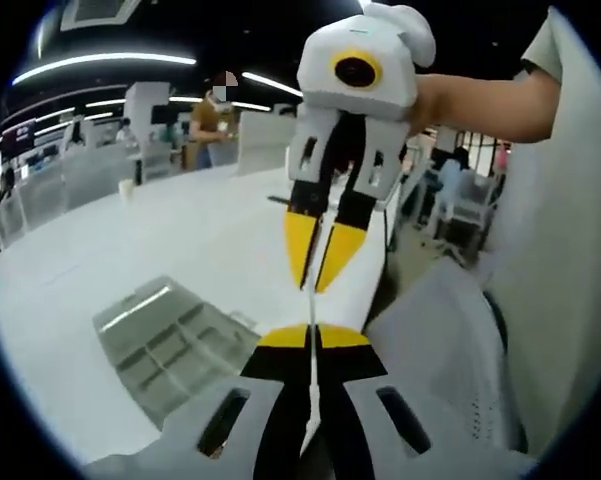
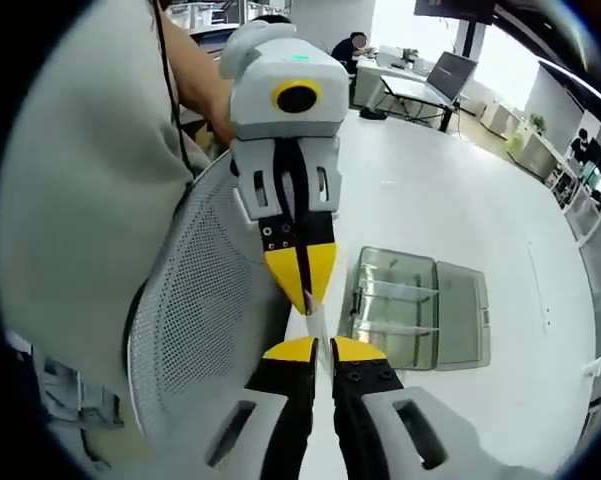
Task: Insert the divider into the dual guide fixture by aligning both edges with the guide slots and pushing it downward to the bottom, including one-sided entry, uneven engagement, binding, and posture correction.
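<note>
**Q:** Nearest the camera, what do you see?

**A:** Yellow-tipped jaws of the left gripper [image 1: 311, 338] rise from the bottom of the left gripper view, closed on the edge of a thin white divider [image 1: 312, 300]. The right gripper [image 1: 317, 262] reaches down from above and pinches the far edge of the same sheet. So both pairs of tongs are clamped on the divider, one at each end. The right gripper view shows the mirror picture: its own jaws [image 2: 316, 348] squeezed together at the bottom, the left one [image 2: 302, 283] gripping from above, the divider [image 2: 314, 318] seen edge-on between them as a pale sliver.

**Q:** Where is the divider compared with the fixture?

**A:** It is held in the air, well apart from the clear plastic fixture [image 2: 418, 308], which sits open on the white table [image 2: 460, 200]. A mesh office chair [image 2: 210, 330] stands near the table edge.

**Q:** How far along is the task?

**A:** Early, I would judge. The divider is picked up, but neither edge has entered a slot. Carrying it over, lining up both edges and pushing it to the bottom are all left.
</note>
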